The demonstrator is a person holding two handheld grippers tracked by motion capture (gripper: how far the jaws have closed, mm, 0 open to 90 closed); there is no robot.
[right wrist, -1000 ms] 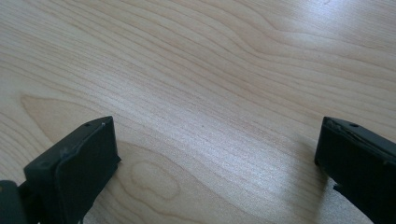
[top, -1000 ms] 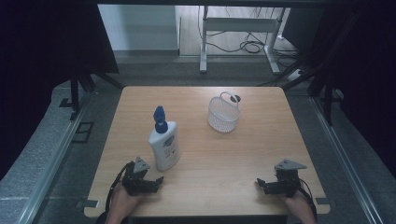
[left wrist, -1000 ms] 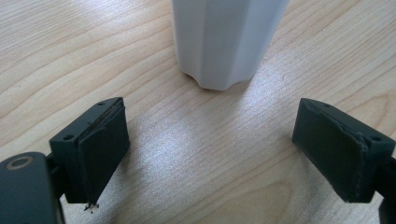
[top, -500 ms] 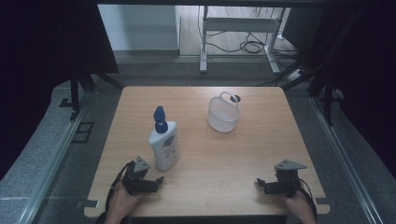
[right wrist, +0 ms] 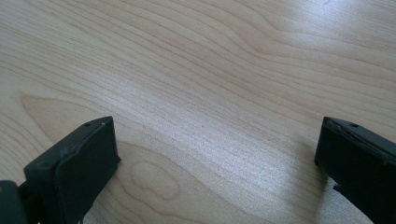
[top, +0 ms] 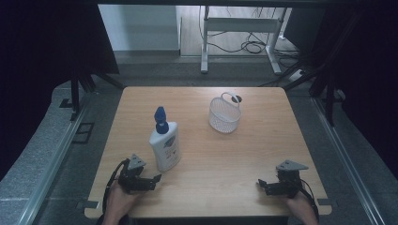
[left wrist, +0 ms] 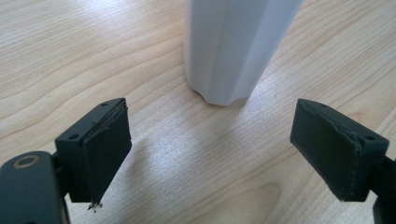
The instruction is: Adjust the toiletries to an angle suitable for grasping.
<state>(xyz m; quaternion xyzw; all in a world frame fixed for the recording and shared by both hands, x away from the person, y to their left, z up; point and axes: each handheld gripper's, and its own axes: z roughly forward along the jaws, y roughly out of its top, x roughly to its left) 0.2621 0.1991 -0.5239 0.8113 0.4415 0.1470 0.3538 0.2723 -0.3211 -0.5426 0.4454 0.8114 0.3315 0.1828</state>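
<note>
A white bottle (top: 165,144) with a blue pump top stands upright on the wooden table (top: 225,159), left of centre. Its white base (left wrist: 236,46) rises just beyond my left gripper (left wrist: 210,154), whose jaws stand wide apart with nothing between them. That left gripper (top: 155,180) rests near the table's front left edge, just below the bottle. A white mesh basket (top: 224,115) with a handle sits farther back, right of centre. My right gripper (top: 261,184) lies near the front right edge; its own view has the right gripper (right wrist: 217,163) open over bare wood.
A person's hands (top: 117,204) hold both grippers at the front edge. Beyond the table's far edge are a grey floor, a metal frame (top: 234,28) and loose cables. Dark curtains hang on both sides.
</note>
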